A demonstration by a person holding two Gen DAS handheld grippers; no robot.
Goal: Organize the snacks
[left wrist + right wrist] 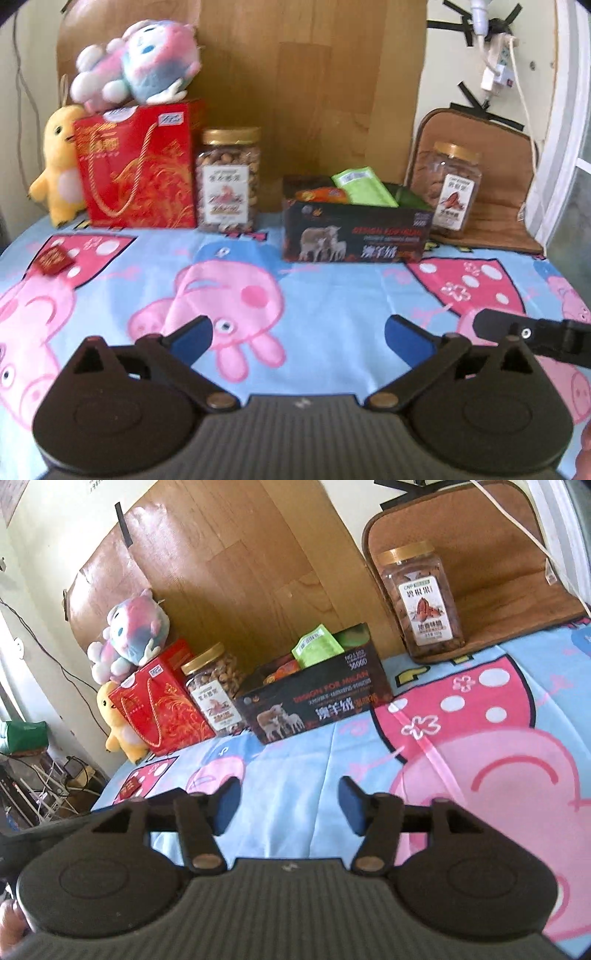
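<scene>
Left hand-held gripper (297, 338): jaws spread wide, nothing between them, over the cartoon-print cloth (332, 295) on the worktop. Right hand-held gripper (288, 805): jaws apart too, empty.

Snacks: black box (354, 236) w/ packets inside, incl. a green packet (364, 186) sticking up, sits at the back, centre. Left nut jar (229, 181) stands just beside the red gift box (138, 166). Right nut jar (421, 598) stands apart on a brown mat (517, 602). Small red packet (51, 260) lies loose on the cloth, far left.

Judgement: loose packet is prob. next, into the black box. Approach low, jaws straddling its short side, close gently as it's flat and may slide.

Rel. position: all snacks well ahead of both grippers; packet is ahead-left of the left one, no contact anywhere.
</scene>
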